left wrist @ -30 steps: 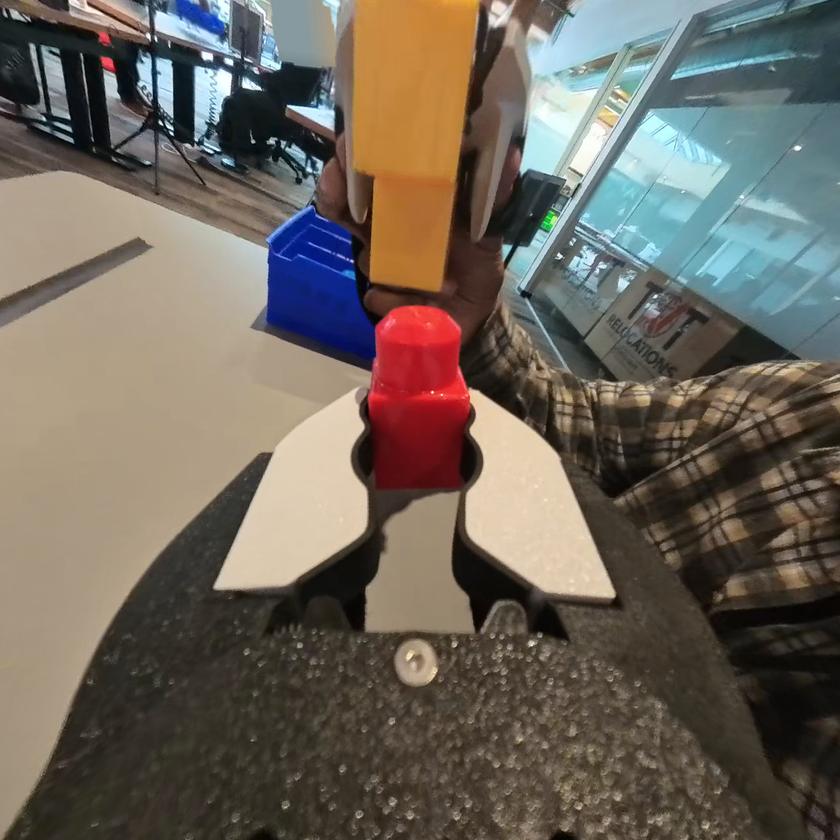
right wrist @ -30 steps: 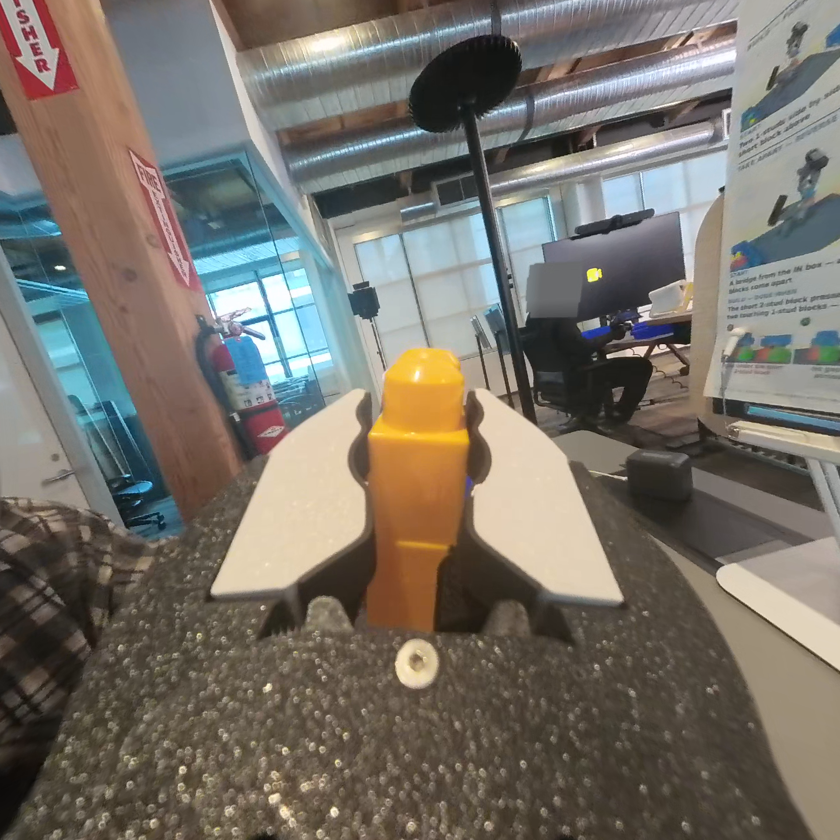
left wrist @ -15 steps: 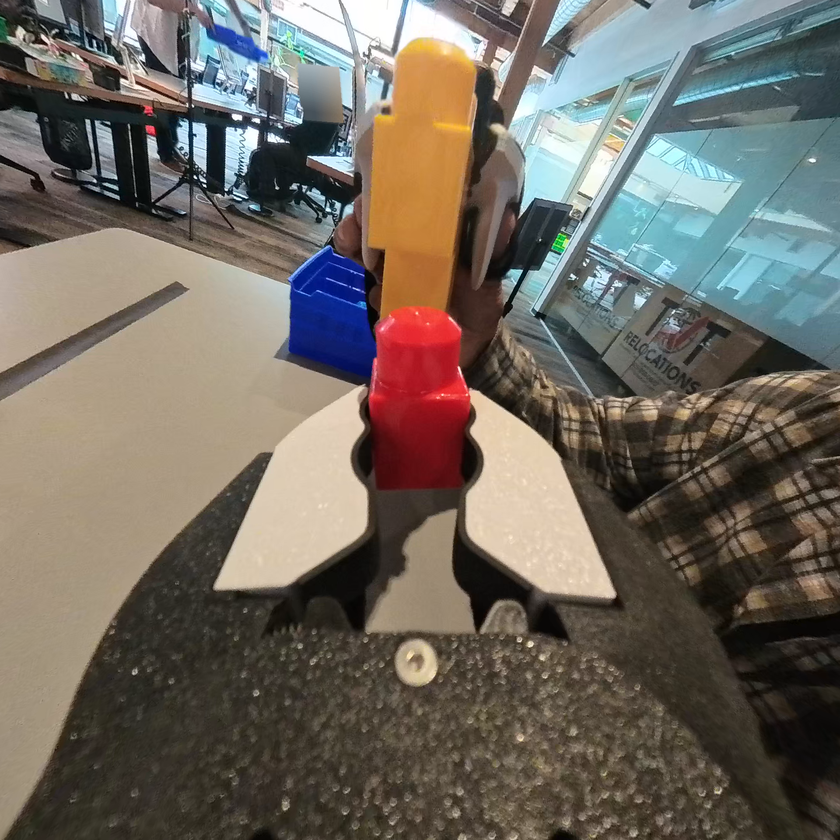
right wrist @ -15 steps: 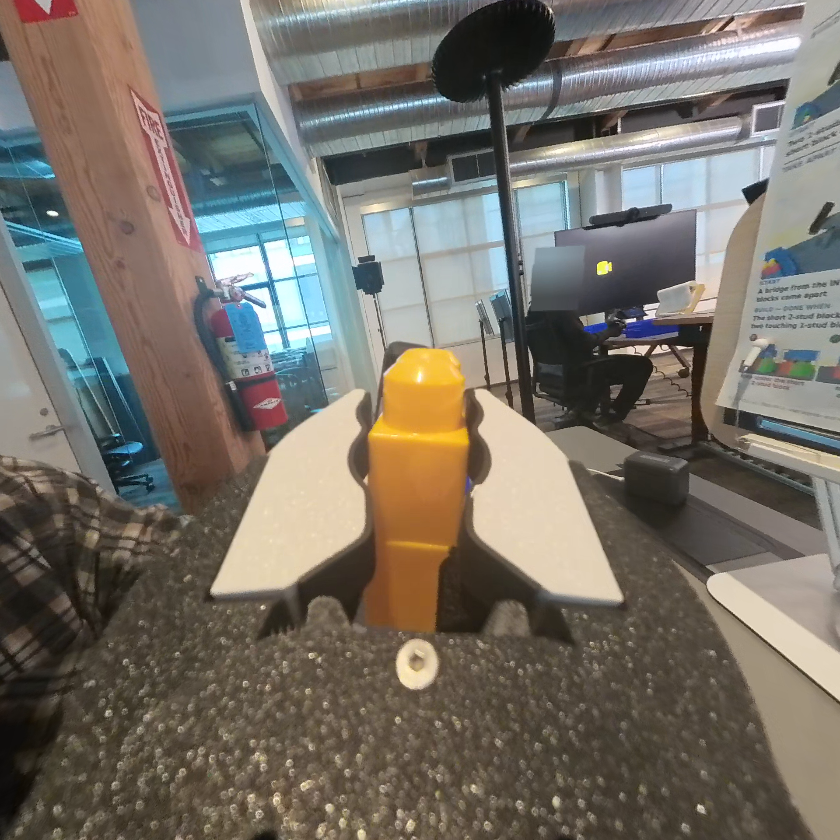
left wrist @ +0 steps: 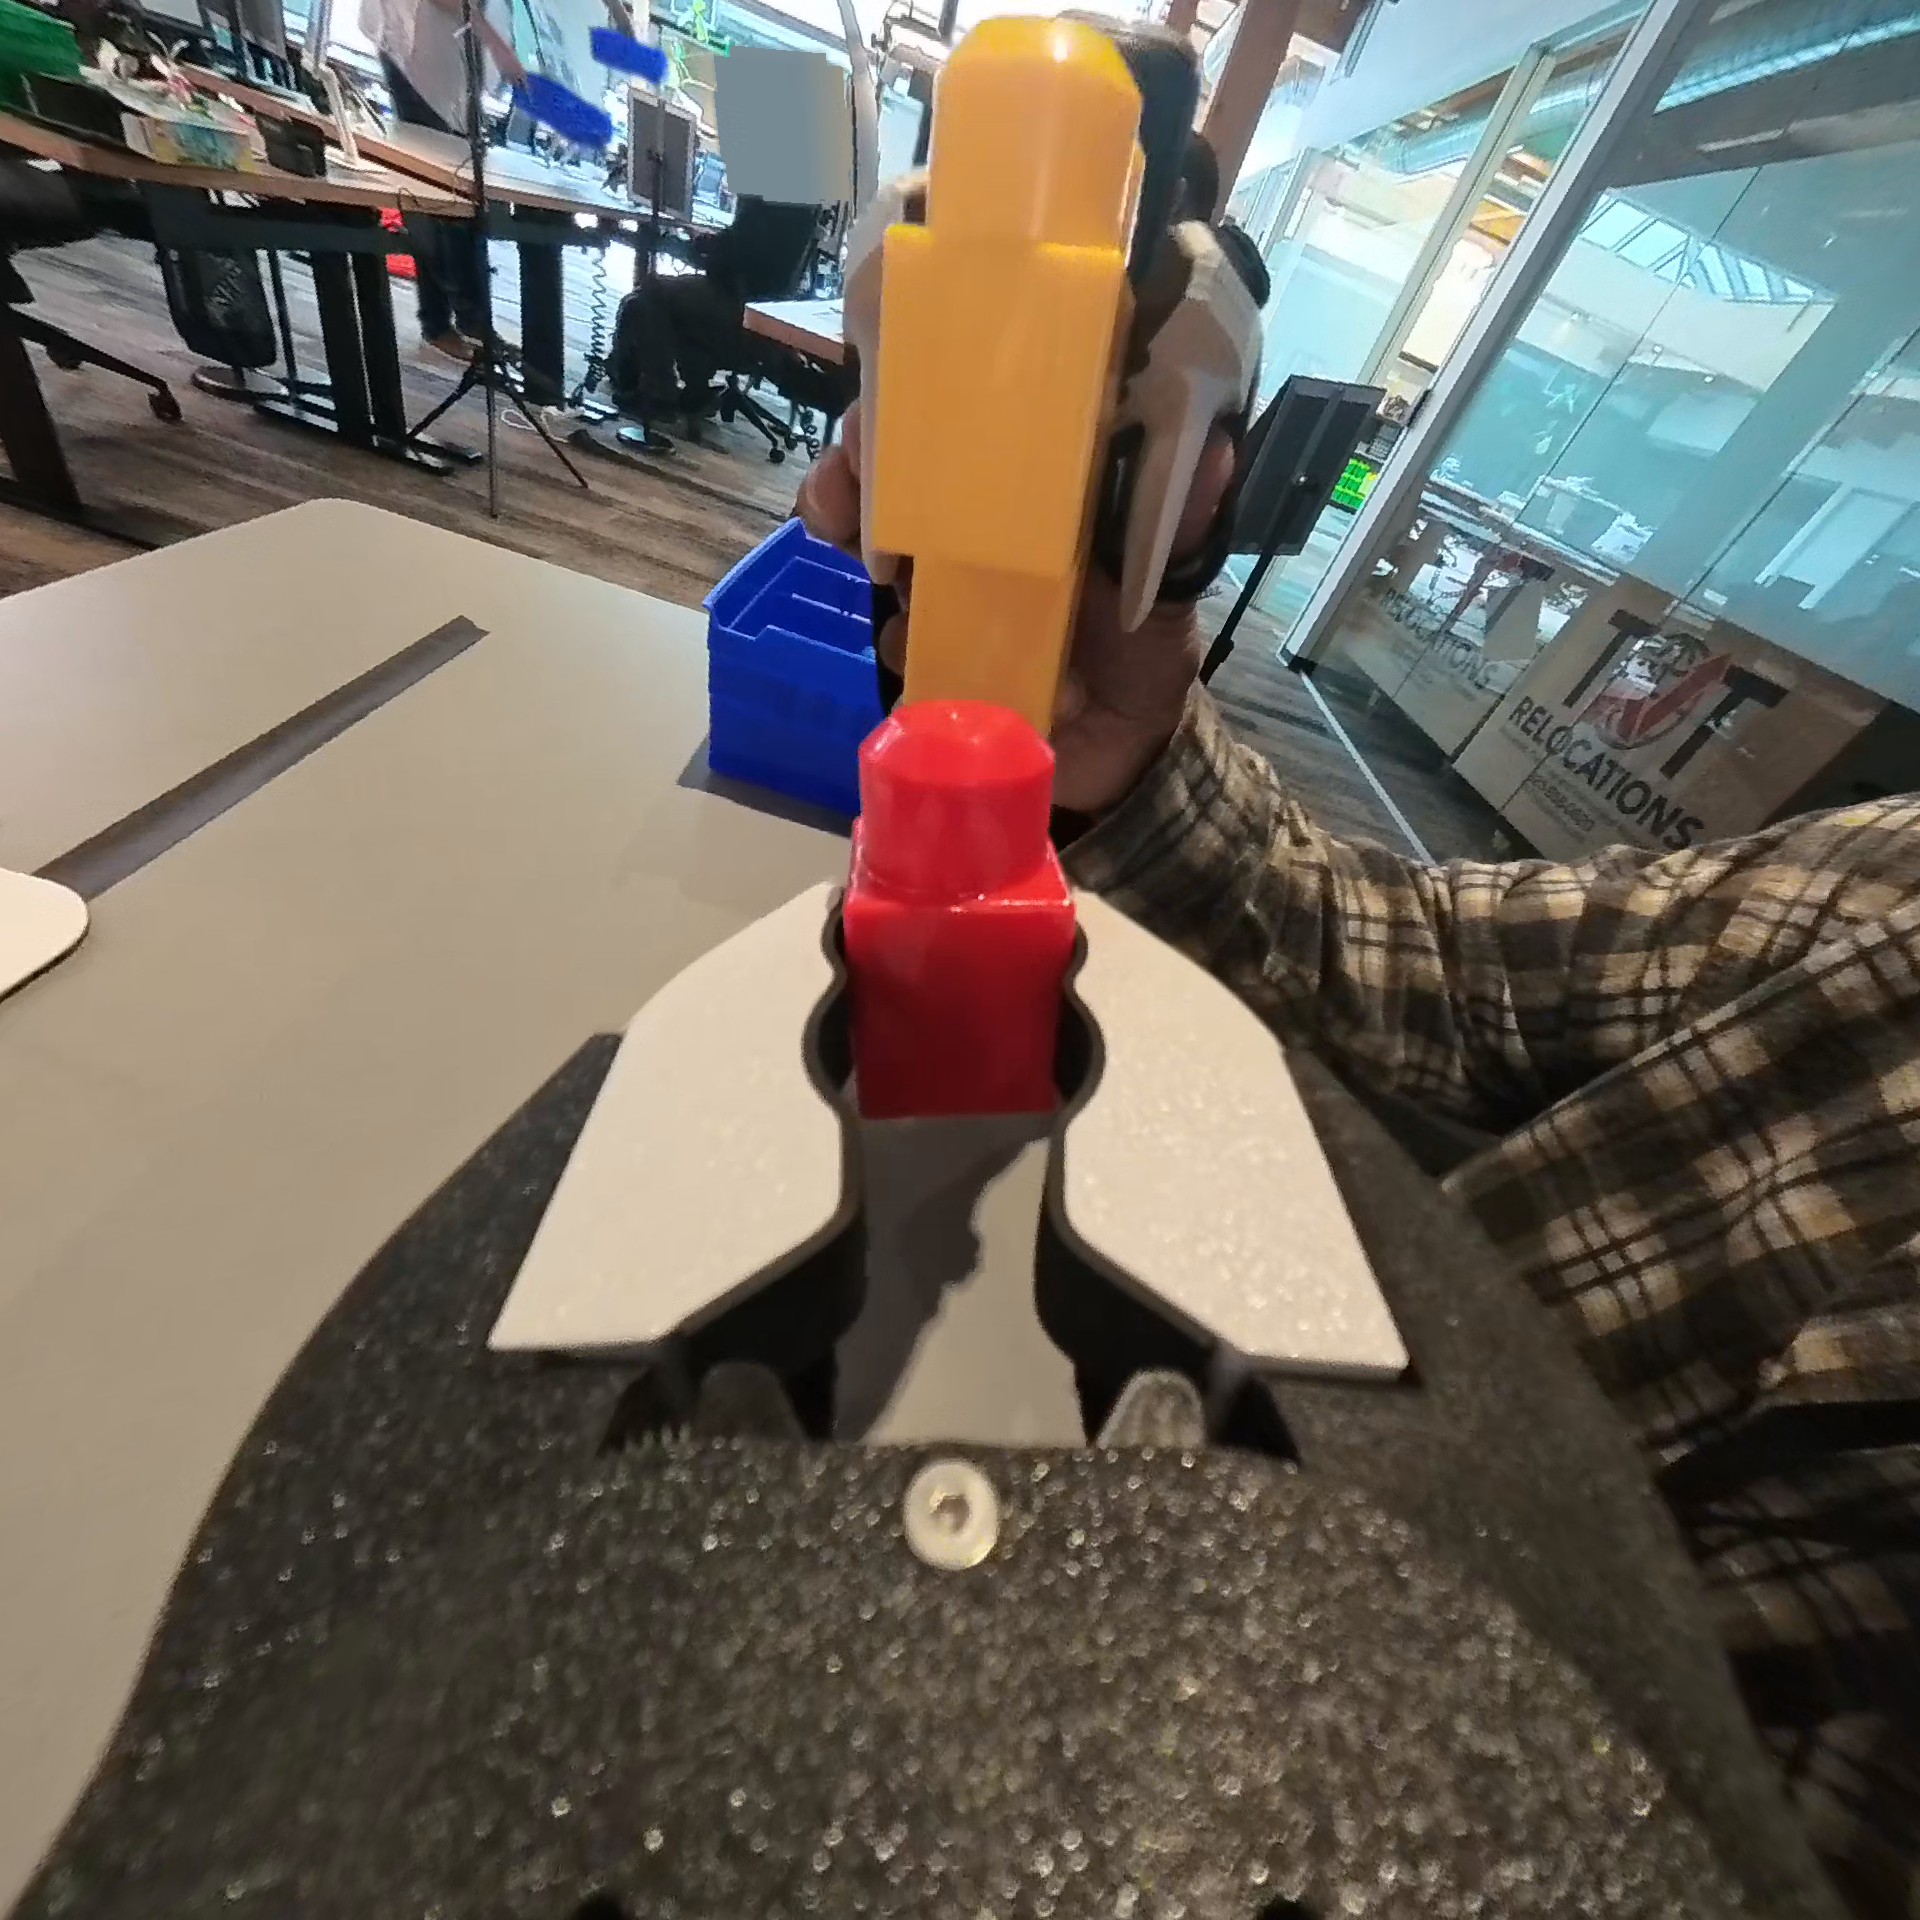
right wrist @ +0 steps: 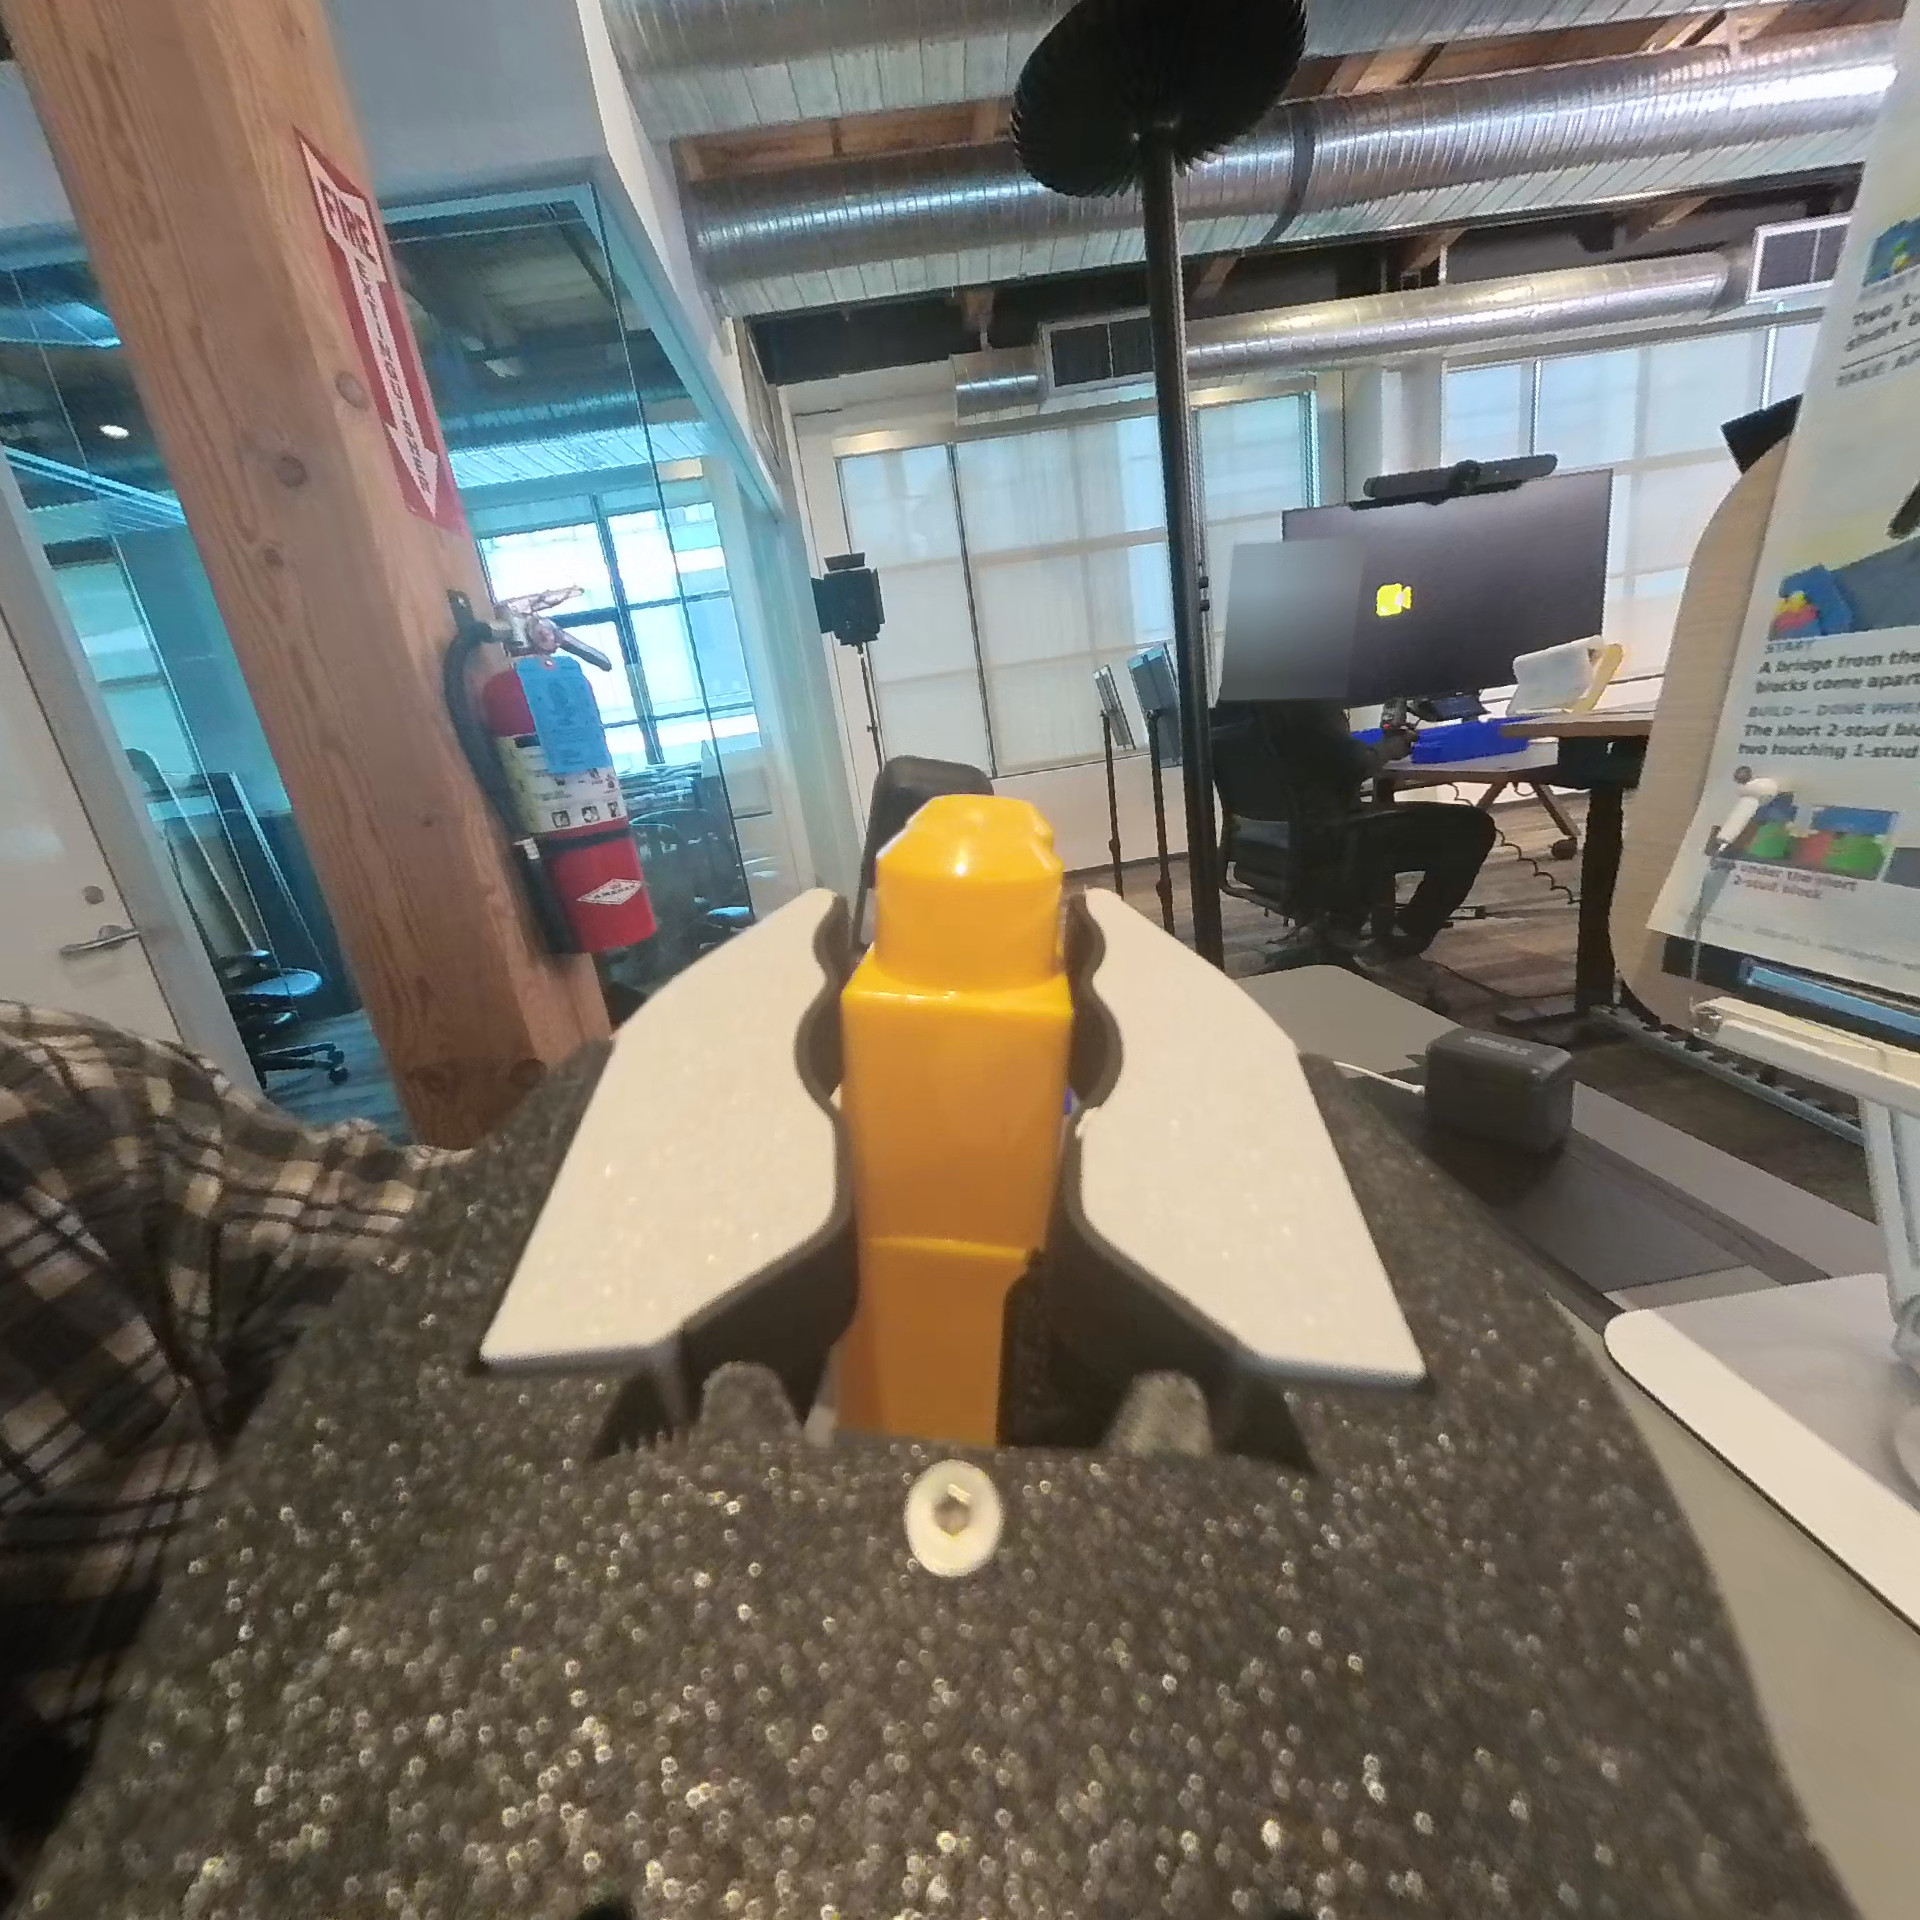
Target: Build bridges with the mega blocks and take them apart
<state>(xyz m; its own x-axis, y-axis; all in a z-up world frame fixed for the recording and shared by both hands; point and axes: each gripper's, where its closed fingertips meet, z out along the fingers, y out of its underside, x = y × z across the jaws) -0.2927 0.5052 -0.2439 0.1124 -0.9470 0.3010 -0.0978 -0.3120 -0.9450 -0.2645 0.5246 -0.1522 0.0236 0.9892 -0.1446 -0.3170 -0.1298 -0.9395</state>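
Observation:
My left gripper point(left wrist: 958, 935) is shut on a red one-stud block point(left wrist: 954, 935), held in the air with its stud pointing forward. Just beyond it, the right gripper point(left wrist: 1039, 582) shows in the left wrist view, shut on a long orange block point(left wrist: 997, 353) whose lower stud end almost meets the red stud. In the right wrist view my right gripper point(right wrist: 961, 935) grips the same orange block point(right wrist: 956, 1101) along its length, stud end forward. A hand and a plaid sleeve point(left wrist: 1558, 1039) hold the right gripper.
The grey table point(left wrist: 312, 935) lies below, with a dark slot point(left wrist: 260, 748) and a blue bin point(left wrist: 790, 675) at its far edge. In the right wrist view an instruction sheet on a stand point(right wrist: 1829, 727), a small dark box point(right wrist: 1496, 1081), a black pole point(right wrist: 1174, 520) and a wooden pillar point(right wrist: 260, 520) are around. The left gripper's tips are roughly 10 centimetres from the right gripper's.
The orange block in the right gripper has come lower in the left wrist view, so its whole length shows, and its end now sits right behind the red stud. Both grips are unchanged.

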